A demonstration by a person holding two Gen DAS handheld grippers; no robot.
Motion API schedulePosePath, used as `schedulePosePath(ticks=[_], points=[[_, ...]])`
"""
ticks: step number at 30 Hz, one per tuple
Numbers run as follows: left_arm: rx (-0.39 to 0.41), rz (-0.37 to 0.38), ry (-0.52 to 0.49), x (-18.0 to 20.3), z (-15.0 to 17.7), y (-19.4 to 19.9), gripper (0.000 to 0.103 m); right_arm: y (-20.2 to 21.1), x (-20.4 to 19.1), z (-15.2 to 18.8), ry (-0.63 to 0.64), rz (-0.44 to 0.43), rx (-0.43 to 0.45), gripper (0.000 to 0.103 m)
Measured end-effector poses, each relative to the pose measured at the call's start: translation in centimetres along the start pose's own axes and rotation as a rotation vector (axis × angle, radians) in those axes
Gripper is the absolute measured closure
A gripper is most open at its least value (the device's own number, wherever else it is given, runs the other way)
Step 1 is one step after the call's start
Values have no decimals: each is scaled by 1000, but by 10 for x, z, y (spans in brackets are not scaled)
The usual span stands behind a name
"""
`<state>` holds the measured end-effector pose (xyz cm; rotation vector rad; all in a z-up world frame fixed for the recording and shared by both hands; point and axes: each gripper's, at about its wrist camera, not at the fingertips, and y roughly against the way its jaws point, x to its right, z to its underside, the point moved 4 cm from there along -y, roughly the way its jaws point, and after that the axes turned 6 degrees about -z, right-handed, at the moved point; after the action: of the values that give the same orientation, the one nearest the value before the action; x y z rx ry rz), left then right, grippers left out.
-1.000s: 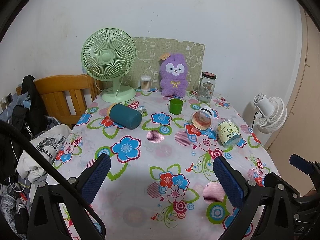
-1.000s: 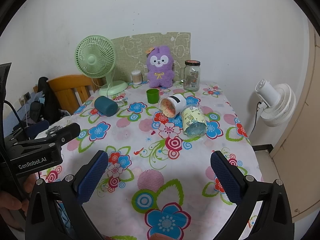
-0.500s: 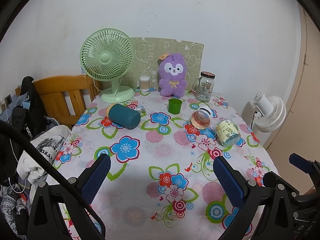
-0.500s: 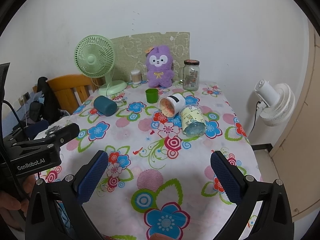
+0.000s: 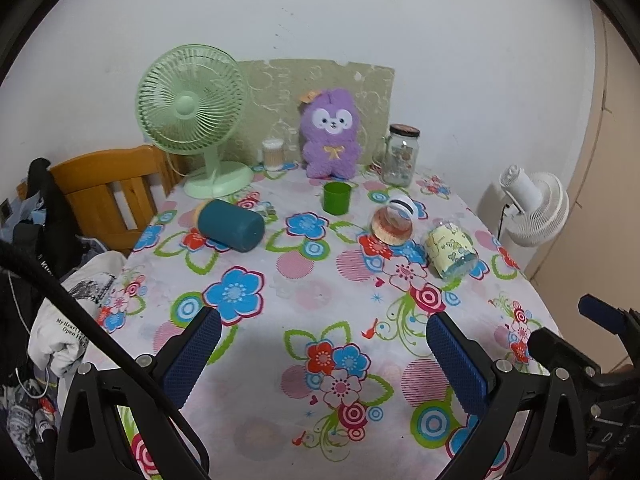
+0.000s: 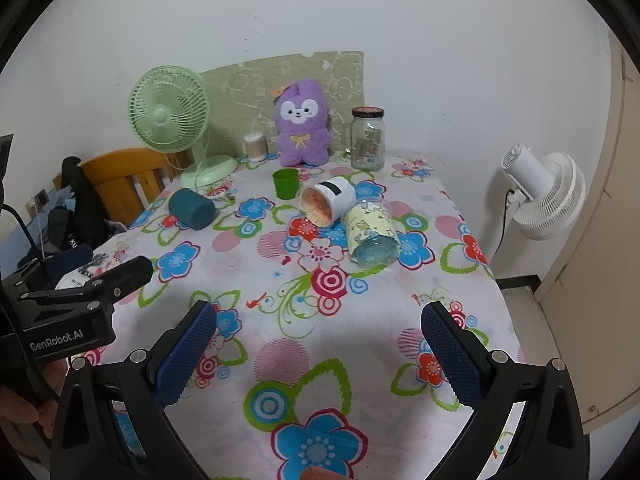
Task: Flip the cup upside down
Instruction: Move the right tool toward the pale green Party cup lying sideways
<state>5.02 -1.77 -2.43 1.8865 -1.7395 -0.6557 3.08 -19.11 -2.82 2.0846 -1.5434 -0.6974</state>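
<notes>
Cups lie scattered on the flowered worktop (image 5: 304,320) ahead of me, and both my grippers hang back at its near edge, holding nothing. My left gripper (image 5: 320,344) has its jaws spread wide, blue pads apart over bare cloth; my right gripper (image 6: 320,336) is released the same way, empty between the pads.

Four cups are in reach of sight. A teal cup (image 5: 231,225) lies on its side toward the left, near the base of the green fan (image 5: 192,108). A green cup (image 5: 337,197) stands upright, mouth up, in front of the purple plush (image 5: 331,136). To its right a white cup (image 6: 326,202) lies tipped over with its mouth turned toward me, and just beside it, touching or nearly so, a yellow cup (image 6: 370,232) lies on its side, one end facing me. I cannot tell from the task which cup is meant; none is upside down.

At the back by the wall stand a glass jar (image 6: 367,138) and a small tub of swabs (image 5: 273,154). A wooden chair (image 5: 108,188) draped with clothes sits off the left edge, and a white fan (image 6: 540,196) stands on the floor to the right. In the right wrist view my left gripper shows at the left edge, in a hand (image 6: 24,412).
</notes>
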Motion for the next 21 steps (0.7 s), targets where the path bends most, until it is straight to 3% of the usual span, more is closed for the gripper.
schedulePosePath(ticks=[11, 21], points=[[-37, 30, -62, 21, -11, -37, 0, -30, 36, -6, -42, 60, -40, 0], [-87, 75, -178, 52, -22, -82, 0, -64, 70, -18, -56, 115, -79, 0]])
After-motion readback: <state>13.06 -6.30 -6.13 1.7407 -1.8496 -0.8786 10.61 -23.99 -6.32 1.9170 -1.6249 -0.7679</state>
